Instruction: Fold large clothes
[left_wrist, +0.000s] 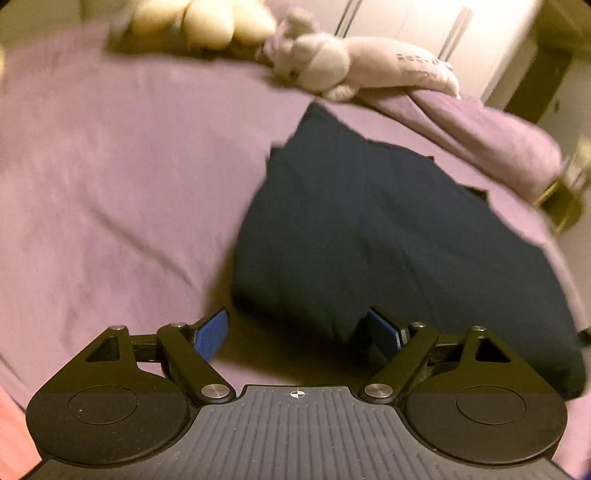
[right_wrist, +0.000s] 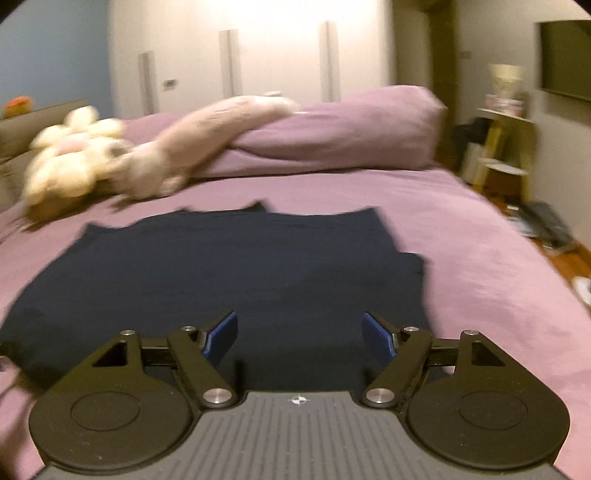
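A dark garment (right_wrist: 221, 273) is spread on the bed (right_wrist: 461, 236), partly folded as far as can be judged, with uneven edges on the side toward the pillow (right_wrist: 343, 129). From the right claw (right_wrist: 299, 334) the garment lies directly ahead and beneath, its long axis running across the view, left to right; the near hem is hidden under the claw's body. From the left claw (left_wrist: 297, 332) the garment (left_wrist: 369, 236) lies ahead and to the right, its long axis running away toward the pillow, and its near left corner sits between the fingers. Both claws are seen wide open, with nothing held. Whether the left claw's right blue pad (left_wrist: 384, 332) touches the cloth cannot be told; it is at least just beside it. The right claw appears to hover over cloth without clear contact. The left claw is judged nearer to a graspable corner, so the next fold would probably begin with a pinch there. Two soft toys (right_wrist: 92, 155) lie beside the pillow, well apart from the garment.
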